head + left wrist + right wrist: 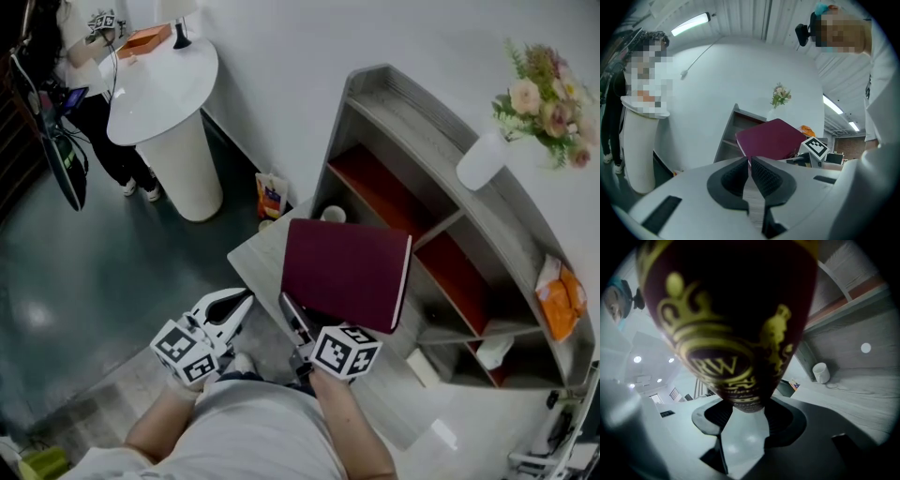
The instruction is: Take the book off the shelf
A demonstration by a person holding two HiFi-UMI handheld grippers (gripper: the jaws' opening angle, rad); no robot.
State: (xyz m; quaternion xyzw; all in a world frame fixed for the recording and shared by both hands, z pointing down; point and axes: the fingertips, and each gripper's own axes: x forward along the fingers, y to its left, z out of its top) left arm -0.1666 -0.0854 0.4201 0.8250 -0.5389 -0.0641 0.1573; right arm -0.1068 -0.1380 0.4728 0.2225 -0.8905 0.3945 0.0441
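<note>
The book point(347, 272) is dark maroon with a gold crest and is held flat in the air in front of the grey shelf unit point(375, 103). My right gripper point(300, 321) is shut on its near edge. In the right gripper view the book's cover point(731, 310) fills the top, and its lower edge is clamped between the pads of the right gripper point(747, 406). My left gripper point(239, 305) hangs to the left of the book, apart from it. Its jaws are shut on nothing point(749, 164), and the book point(773, 138) shows beyond them.
The shelf has orange-red back panels and a white cup point(332, 214) in a lower bay. On top stand a white vase of flowers point(483, 159) and an orange packet point(560, 300). A white round table point(159, 80) and a standing person are far left. A snack bag point(272, 197) is on the floor.
</note>
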